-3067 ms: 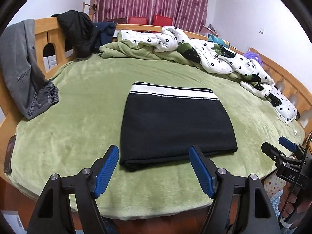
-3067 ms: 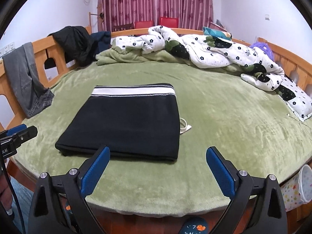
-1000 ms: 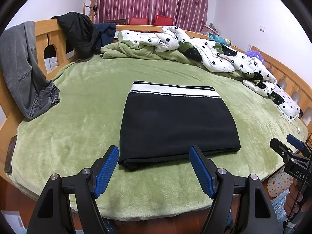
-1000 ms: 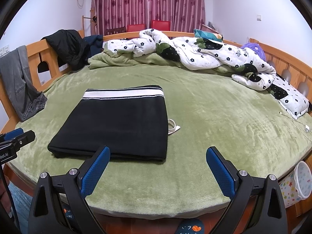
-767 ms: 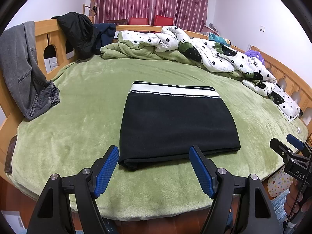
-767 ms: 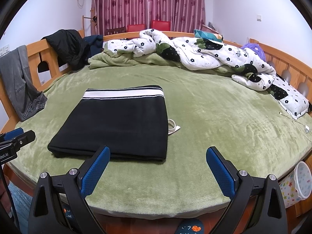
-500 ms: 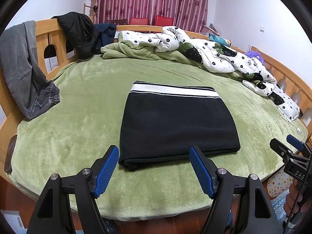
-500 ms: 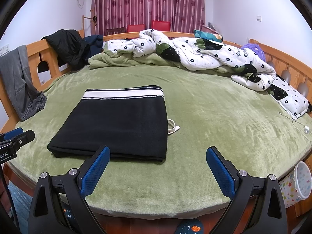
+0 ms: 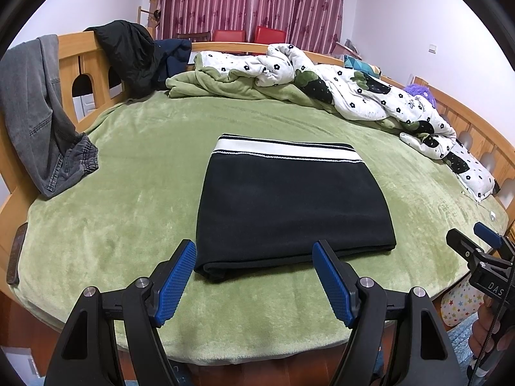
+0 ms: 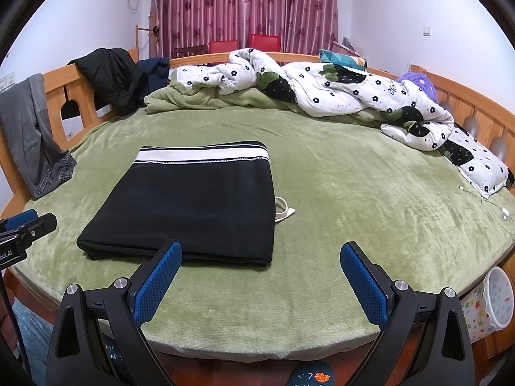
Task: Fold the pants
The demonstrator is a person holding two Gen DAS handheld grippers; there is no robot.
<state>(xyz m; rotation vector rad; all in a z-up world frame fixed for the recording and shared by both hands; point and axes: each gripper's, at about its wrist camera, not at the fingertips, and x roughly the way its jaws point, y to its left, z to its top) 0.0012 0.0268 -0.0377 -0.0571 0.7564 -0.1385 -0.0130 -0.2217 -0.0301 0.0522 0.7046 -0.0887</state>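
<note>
The black pants (image 9: 289,206) lie folded in a flat rectangle on the green bed cover (image 9: 135,193), with the white-striped waistband (image 9: 286,151) at the far edge. They also show in the right wrist view (image 10: 190,206), with a white drawstring (image 10: 283,210) poking out at their right side. My left gripper (image 9: 254,276) is open and empty, held back just off the near fold. My right gripper (image 10: 260,273) is open and empty, near the bed's front edge, right of the pants. Each gripper shows at the edge of the other's view.
A flowered white duvet (image 10: 338,93) and green blanket are heaped along the back and right. Grey jeans (image 9: 35,112) and a black jacket (image 9: 128,54) hang on the wooden bed frame at left. A charging cable (image 10: 495,206) lies at right. A star-patterned bin (image 10: 495,299) stands beside the bed.
Both grippers have drawn back slightly from the bed since 3 seconds ago; over the last second nothing visibly moves.
</note>
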